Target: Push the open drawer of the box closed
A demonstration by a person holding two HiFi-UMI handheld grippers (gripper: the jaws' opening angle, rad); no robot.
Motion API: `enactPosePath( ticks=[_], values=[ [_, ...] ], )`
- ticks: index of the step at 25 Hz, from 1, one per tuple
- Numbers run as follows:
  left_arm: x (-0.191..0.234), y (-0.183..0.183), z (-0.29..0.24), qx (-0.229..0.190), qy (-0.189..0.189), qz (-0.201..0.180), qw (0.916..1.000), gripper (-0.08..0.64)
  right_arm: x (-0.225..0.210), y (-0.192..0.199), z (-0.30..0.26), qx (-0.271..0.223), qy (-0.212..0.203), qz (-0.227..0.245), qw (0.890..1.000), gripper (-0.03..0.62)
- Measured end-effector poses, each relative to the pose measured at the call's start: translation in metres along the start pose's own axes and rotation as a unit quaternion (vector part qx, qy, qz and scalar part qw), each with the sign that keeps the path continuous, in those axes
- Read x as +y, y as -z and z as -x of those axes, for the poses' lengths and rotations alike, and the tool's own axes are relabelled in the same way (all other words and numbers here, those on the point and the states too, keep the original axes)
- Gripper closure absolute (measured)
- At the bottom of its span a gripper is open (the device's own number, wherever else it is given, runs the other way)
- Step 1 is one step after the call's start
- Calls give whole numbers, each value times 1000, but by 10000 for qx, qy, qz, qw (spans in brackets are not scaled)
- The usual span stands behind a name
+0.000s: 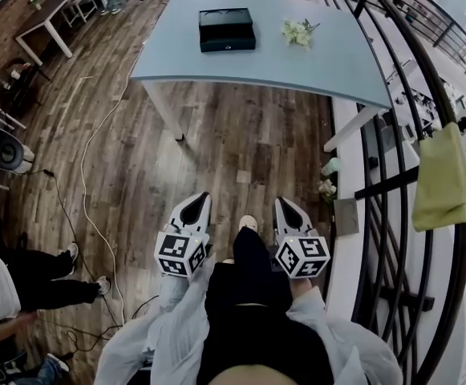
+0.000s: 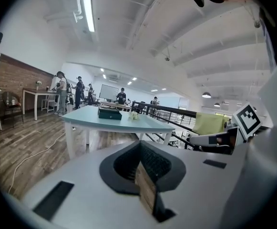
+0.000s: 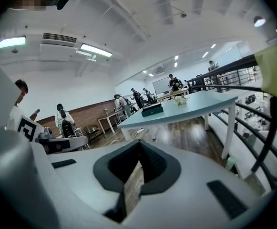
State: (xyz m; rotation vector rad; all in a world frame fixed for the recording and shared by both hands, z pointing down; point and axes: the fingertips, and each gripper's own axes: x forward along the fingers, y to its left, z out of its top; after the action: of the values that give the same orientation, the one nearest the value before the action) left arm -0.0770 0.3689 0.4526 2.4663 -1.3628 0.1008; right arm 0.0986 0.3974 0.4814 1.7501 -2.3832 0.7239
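A black box [image 1: 226, 29] lies at the far side of a light blue table [image 1: 329, 62], with a small bunch of pale flowers [image 1: 298, 31] to its right. The box's near part may be a drawer, but it is too small to tell how far out it stands. Both grippers hang low by the person's legs, well short of the table. My left gripper [image 1: 198, 205] and right gripper [image 1: 285, 207] point forward, jaws together, holding nothing. In the left gripper view the box [image 2: 109, 113] is far beyond the gripper [image 2: 139, 144]; in the right gripper view the box [image 3: 152, 109] is equally far beyond the gripper [image 3: 139, 144].
A black railing [image 1: 393, 175] runs along the right, with a yellow-green cloth [image 1: 441, 179] draped over it. A white cable [image 1: 88, 183] snakes over the wooden floor at left. Another person [image 1: 24, 283] stands at lower left, and a white desk [image 1: 52, 10] is at far left.
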Motion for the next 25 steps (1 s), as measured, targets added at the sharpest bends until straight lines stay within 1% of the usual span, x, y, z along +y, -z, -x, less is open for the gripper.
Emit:
enactPosePath(
  ticks=[4, 10, 19, 25],
  values=[
    [10, -12, -35, -19, -50, 5, 10000, 545, -17, -17, -31, 62, -67, 19, 10000, 586],
    [22, -26, -77, -38, -73, -49, 10000, 545, -37, -41, -68, 30, -161, 16, 9999, 586],
    [35, -42, -132, -110, -142, -28, 9998, 545, -69, -69, -110, 62, -171, 86, 9998, 586],
    [41, -49, -155, -201, -260, -32, 9995, 545, -84, -85, -133, 28, -284, 179, 9994, 586]
  ],
)
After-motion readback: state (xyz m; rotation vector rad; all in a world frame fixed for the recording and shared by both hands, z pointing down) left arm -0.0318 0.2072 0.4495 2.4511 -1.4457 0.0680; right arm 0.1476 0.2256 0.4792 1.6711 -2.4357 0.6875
